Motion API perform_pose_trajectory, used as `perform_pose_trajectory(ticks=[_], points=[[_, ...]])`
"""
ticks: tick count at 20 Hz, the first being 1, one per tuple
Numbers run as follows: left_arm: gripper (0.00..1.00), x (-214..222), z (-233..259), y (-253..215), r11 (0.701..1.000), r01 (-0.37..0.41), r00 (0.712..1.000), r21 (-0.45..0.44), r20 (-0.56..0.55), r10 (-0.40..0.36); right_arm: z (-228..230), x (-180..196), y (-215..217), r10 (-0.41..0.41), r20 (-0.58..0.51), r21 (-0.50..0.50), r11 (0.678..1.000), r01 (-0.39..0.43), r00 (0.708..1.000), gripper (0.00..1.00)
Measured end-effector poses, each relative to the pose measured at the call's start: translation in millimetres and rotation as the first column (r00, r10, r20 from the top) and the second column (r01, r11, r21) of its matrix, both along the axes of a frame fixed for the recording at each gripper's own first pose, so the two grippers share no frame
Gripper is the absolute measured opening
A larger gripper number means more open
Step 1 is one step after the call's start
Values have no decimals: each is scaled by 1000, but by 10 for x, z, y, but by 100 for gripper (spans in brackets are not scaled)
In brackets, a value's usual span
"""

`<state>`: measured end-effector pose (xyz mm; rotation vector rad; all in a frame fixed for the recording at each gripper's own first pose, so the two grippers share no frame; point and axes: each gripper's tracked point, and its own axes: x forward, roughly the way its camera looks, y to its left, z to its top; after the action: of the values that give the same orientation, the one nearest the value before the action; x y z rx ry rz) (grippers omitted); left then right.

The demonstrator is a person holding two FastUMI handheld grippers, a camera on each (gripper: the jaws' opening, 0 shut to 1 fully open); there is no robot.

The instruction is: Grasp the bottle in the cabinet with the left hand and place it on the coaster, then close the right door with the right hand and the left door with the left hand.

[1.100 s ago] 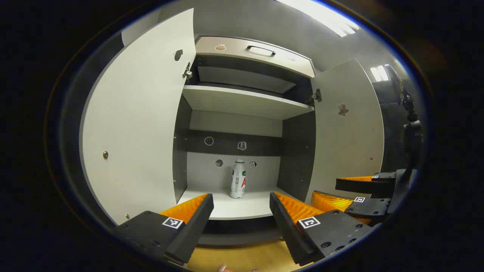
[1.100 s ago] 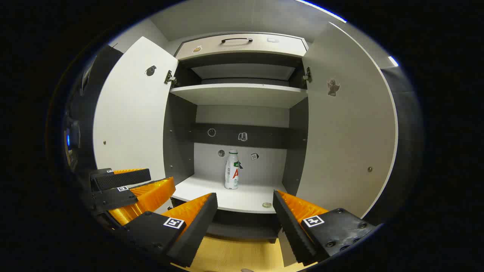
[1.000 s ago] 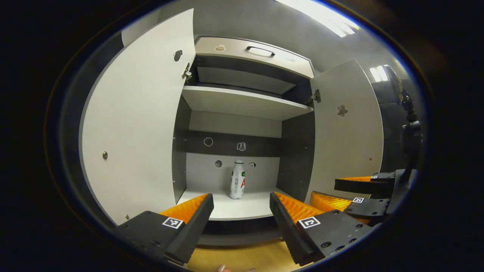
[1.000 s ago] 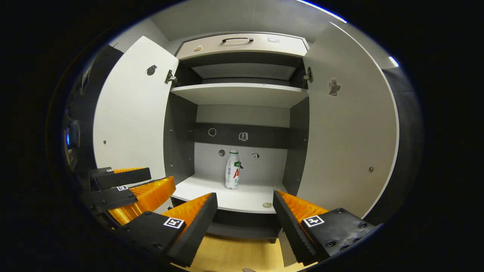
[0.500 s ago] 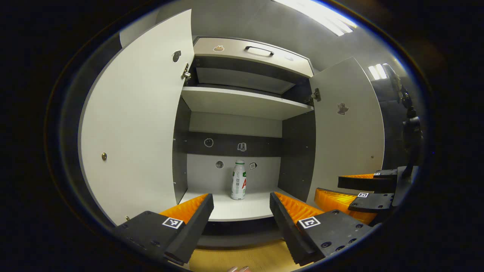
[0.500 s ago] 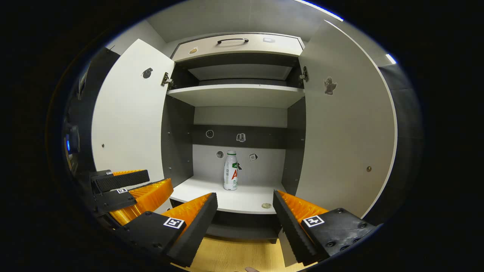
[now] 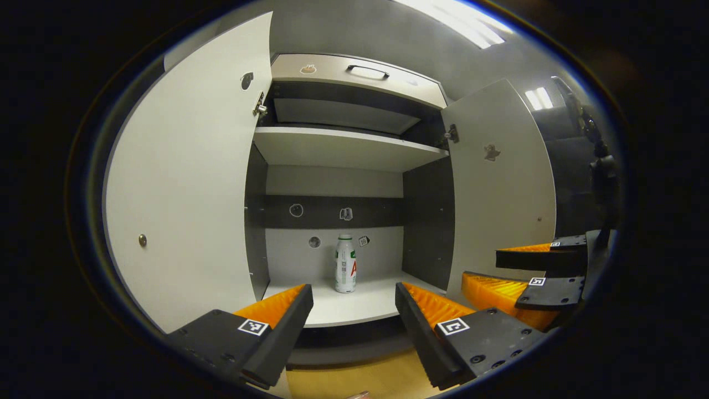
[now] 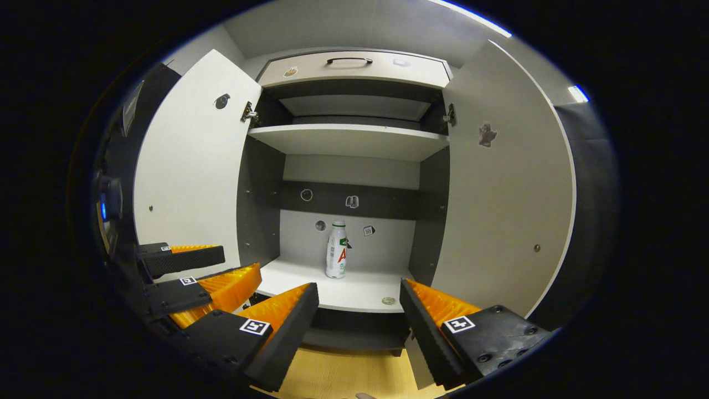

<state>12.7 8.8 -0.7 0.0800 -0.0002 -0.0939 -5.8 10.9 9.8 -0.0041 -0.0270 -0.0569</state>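
1. Deep on the lower shelf point(image 7: 354, 310) of the cabinet we see the bottle point(image 7: 345, 271) standing upright near the back wall, roughly centred between the two side walls.
2. We hold our left gripper point(image 7: 353, 296) in front of the cabinet with its two fingers spread wide and nothing between them; the bottle sits well beyond the fingertips, framed in the gap.
3. We hold our right gripper point(image 8: 359, 296) in front of the cabinet too, its fingers likewise parted and gripping nothing.
4. From the right gripper view the bottle point(image 8: 335, 250) appears slightly left of the middle of the shelf point(image 8: 310, 277), upright, white with a white cap and a printed label.
5. Near the front edge of that shelf, right of centre, we see a small round flat object point(image 8: 389, 301), apart from the bottle; we cannot tell whether it is the coaster.
6. Both doors stand wide open: the left door point(image 7: 188, 188) and the right door point(image 7: 498, 194) swing outward on either side of the opening.
7. Above the bottle runs an upper shelf point(image 8: 349, 141), and above that a drawer front with a dark handle point(image 8: 349, 59).
8. Each gripper shows at the edge of the other's view, beside its neighbour and well apart from the bottle.
9. Below the cabinet we see a strip of pale wooden surface point(image 8: 343, 377).
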Motion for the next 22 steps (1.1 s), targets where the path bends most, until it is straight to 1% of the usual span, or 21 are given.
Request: perform_pose_trajectory(ticks=[3, 7, 9, 11, 14, 16, 18, 22], points=[[95, 164, 41, -15, 998, 60, 998, -1, -4, -60, 129, 9, 20, -22, 29, 4, 1000, 22, 999, 97], [95, 543, 129, -26, 996, 83, 997, -15, 3, -83, 239, 101, -74, -25, 60, -8, 1000, 26, 998, 97], [95, 789, 176, 1, 998, 64, 998, -6, 17, -64, 287, 225, -154, -17, 74, -8, 1000, 17, 997, 97], [95, 1072, 201, 27, 999, 41, 999, -22, 25, -40, 345, 382, -230, -1, 114, -22, 1000, 3, 993, 98], [94, 1524, 150, 10, 998, 31, 999, -49, 9, -31, 300, 627, -264, 38, 135, -89, 996, -26, 990, 97], [94, 1816, 81, 22, 998, 15, 1000, -57, -1, -15, 208, 774, -245, 78, 116, -111, 992, -65, 990, 97], [94, 2070, -12, 25, 999, 0, 1000, -45, -22, -1, 93, 904, -215, 124, 83, -107, 988, -115, 989, 97], [95, 2492, -161, 71, 1000, -27, 999, -10, -39, 26, -57, 1123, -288, 159, 51, -89, 984, -154, 986, 98]])
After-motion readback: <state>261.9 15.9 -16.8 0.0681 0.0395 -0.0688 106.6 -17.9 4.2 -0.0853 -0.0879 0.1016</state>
